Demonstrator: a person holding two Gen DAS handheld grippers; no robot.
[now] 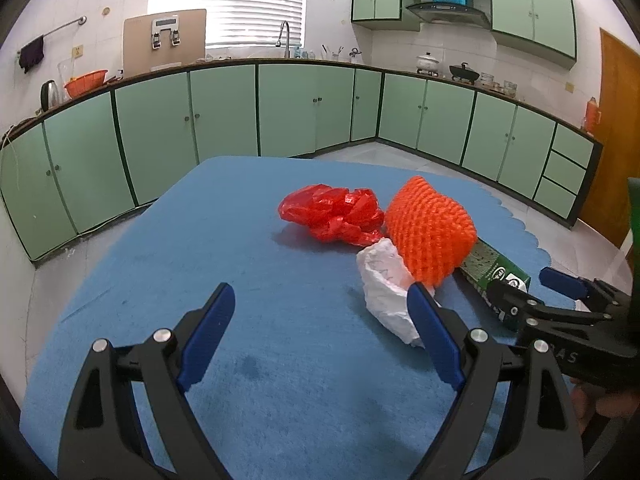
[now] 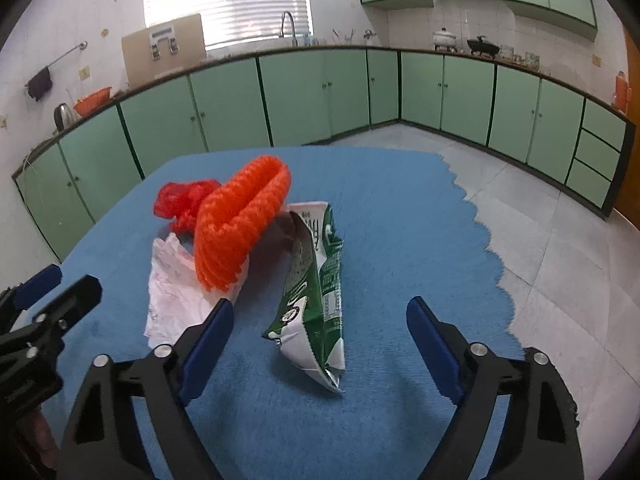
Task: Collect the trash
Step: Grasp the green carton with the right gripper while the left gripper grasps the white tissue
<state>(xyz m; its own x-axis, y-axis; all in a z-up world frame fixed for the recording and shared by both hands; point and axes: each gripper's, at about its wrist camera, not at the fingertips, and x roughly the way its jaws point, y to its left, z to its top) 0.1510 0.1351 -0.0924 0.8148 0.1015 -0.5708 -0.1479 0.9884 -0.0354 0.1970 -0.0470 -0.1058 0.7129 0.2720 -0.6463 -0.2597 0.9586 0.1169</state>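
Right wrist: orange foam net [image 2: 240,220] overlaps green carton [image 2: 320,280].

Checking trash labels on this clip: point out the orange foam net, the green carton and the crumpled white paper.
orange foam net [image 1: 430,228]: left wrist view, its mesh side.
green carton [image 2: 316,296]: right wrist view, its flattened printed face.
crumpled white paper [image 1: 386,284]: left wrist view, its creased middle.

A crumpled red plastic bag [image 1: 332,214] lies farthest back on the blue surface [image 1: 240,280]. An orange foam net sleeve [image 1: 430,230] rests atop crumpled white paper [image 1: 386,288], touching a flattened green-and-white carton [image 2: 320,280] beside it.
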